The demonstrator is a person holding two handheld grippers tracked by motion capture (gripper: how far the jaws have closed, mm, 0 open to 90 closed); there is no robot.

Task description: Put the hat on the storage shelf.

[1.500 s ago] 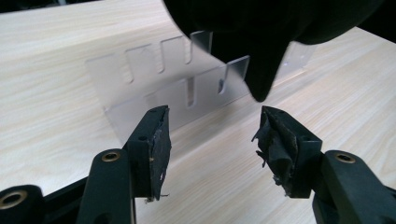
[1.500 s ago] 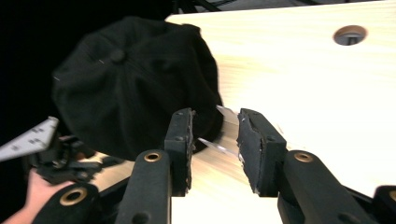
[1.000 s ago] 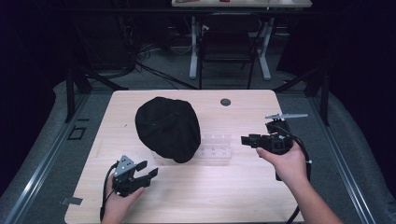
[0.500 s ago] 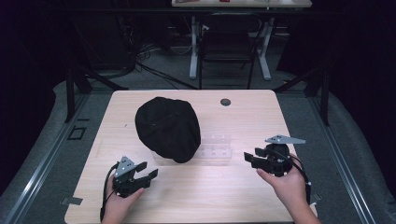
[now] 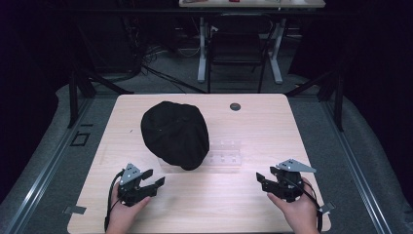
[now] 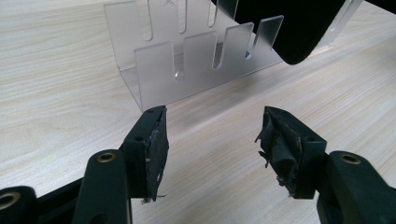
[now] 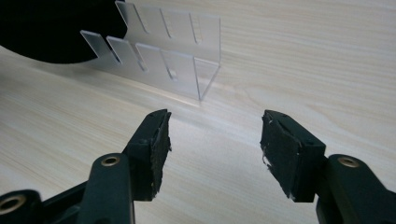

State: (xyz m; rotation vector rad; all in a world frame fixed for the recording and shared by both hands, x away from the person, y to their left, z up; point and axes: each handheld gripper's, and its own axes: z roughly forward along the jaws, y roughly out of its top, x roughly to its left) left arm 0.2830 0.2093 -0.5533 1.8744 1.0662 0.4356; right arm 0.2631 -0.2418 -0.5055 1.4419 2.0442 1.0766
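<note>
A cap [image 5: 175, 134] sits a little left of the middle of the tabletop [image 5: 263, 122], its near right part resting over the left end of a slotted rack [image 5: 225, 152] that stands just right of it, and a small round disc [image 5: 235, 106] lies near the far edge, behind the rack. Close to the near edge, the left hand-held gripper [image 5: 158, 184] is held toward the near left corner and the right hand-held gripper [image 5: 259, 179] toward the near right corner, well apart, both in front of the cap and the rack

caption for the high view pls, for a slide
Two open grippers, left and right, rest near a black cap on a clear slotted rack.
</note>
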